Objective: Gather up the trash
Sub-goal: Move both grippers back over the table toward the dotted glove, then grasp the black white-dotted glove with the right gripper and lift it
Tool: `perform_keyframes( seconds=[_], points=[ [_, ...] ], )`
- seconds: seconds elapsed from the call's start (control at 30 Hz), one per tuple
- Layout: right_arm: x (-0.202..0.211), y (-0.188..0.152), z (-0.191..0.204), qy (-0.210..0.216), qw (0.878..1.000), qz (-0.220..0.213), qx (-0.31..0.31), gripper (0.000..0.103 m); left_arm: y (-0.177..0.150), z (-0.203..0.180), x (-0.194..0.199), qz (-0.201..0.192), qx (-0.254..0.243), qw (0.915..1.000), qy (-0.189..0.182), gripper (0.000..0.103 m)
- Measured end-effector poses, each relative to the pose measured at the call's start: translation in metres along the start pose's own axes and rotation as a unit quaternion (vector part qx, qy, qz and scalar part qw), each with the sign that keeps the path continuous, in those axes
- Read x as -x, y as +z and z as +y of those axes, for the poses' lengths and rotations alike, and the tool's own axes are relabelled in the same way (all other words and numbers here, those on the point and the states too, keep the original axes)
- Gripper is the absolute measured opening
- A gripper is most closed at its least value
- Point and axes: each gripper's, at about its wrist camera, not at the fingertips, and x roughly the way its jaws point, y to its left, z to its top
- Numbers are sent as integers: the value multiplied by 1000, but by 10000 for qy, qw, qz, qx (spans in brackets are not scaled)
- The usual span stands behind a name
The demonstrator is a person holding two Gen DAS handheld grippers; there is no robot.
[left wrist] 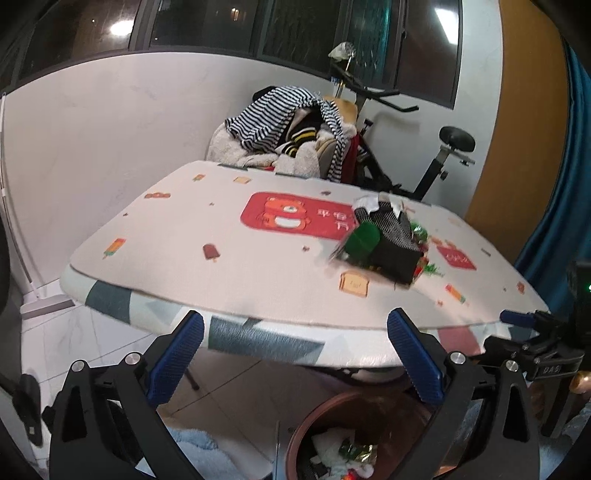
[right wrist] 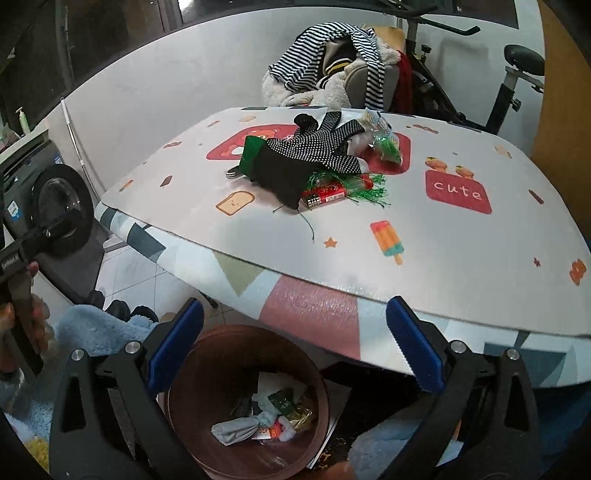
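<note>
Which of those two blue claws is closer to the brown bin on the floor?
Right, I'd judge. The right gripper hangs open directly over the bin. The left gripper, also open, sits more to the bin's side, the bin low in its view.

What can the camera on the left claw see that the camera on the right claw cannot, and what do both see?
Only the left view shows the dark windows with reflected lamps, and the right claw entering from the side.

Only the right view shows a washing machine, the word "cute" on the mat, and a red packet under green tinsel.

Both show the table, the pile of trash on it, the brown bin holding wrappers, the clothes-draped chair, and an open, empty claw.
</note>
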Motion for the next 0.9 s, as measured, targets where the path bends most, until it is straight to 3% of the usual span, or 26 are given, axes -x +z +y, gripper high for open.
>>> perform_keyframes(
  seconds=[0.2,0.33,0.53,0.9],
  points=[
    [-8,6,-12,-79,9999,64,5,97,8,0,-14,10,2,10000,11,97],
    [-15,13,-24,121,9996,171,-211,97,12,0,-22,-4,48,10000,22,97],
    [-24,34,-41,-240,9987,81,-452,97,13,3,-31,-28,218,9998,-8,97],
    [-48,76,-52,1,9959,-186,-885,95,21,0,-58,276,279,9992,-114,97]
  ],
)
